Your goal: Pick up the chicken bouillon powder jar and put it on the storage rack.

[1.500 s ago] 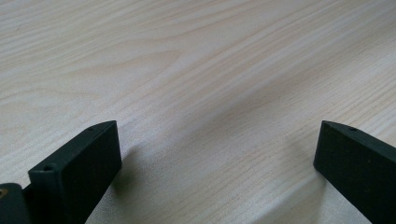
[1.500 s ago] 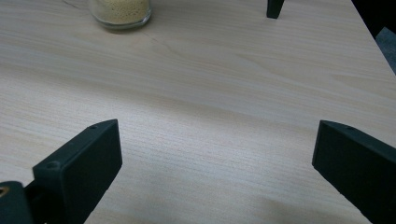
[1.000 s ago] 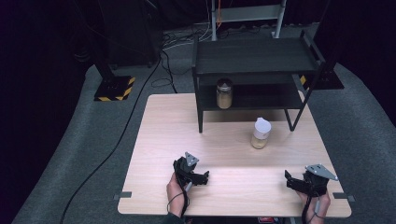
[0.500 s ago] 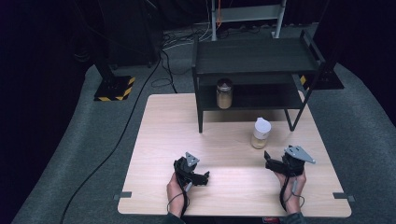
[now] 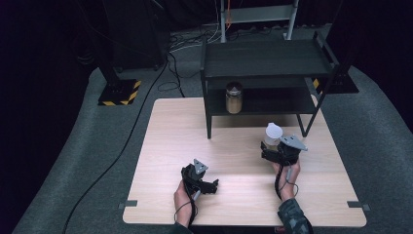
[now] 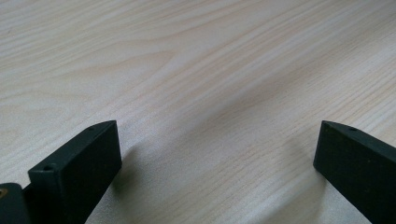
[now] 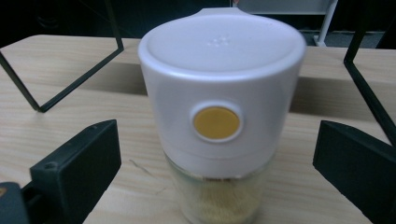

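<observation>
Jar with white cap [image 7: 219, 116] stands upright on the table [image 5: 160, 146], just in front of the black shelf rack [image 5: 268, 63] and near the rack's right front leg. Clear glass body, pale yellowish fill low inside, orange button on the cap facing my right gripper [image 5: 278, 152].

Right tongs spread wide, the jar centred between the two jaws, neither jaw touching it as far as I can tell. I judge this as the approach step, grasp not yet made.

Left gripper [image 5: 207, 185] rests low over bare wood near the front edge, jaws apart, nothing between them.

Second jar [image 5: 234, 97], dark lid, sits on the rack's lower shelf, untouched.

Next move, my reading: ease the right gripper slightly forward, close on the cap or just under it, squarely, so the jar does not tip.
</observation>
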Demonstrator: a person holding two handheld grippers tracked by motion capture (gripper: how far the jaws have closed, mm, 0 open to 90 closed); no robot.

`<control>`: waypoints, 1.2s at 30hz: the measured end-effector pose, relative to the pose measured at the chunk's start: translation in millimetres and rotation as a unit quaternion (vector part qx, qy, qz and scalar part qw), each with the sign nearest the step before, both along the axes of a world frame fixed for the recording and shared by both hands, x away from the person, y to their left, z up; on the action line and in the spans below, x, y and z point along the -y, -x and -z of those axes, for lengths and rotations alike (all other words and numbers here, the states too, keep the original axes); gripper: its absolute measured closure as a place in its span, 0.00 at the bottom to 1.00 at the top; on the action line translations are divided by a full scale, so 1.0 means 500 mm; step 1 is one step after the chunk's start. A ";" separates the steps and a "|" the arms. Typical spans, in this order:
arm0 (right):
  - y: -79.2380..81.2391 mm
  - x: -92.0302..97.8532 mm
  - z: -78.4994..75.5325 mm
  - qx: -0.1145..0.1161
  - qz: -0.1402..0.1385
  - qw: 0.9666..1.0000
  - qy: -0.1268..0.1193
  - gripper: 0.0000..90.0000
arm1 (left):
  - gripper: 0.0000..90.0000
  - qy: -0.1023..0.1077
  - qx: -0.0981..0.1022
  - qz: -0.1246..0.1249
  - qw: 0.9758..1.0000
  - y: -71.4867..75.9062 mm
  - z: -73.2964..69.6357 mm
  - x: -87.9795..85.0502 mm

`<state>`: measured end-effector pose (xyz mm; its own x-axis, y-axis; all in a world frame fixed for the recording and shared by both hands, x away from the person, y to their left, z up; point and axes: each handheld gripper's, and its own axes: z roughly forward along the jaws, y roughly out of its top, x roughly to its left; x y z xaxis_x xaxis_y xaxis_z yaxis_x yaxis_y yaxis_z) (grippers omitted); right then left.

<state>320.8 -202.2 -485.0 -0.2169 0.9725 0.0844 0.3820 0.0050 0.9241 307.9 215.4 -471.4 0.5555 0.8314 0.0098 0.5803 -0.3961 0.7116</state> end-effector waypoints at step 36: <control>-0.019 -0.022 0.019 0.014 0.024 1.000 -0.011 0.33 | 0.00 0.000 0.000 0.001 1.000 0.000 0.000 0.000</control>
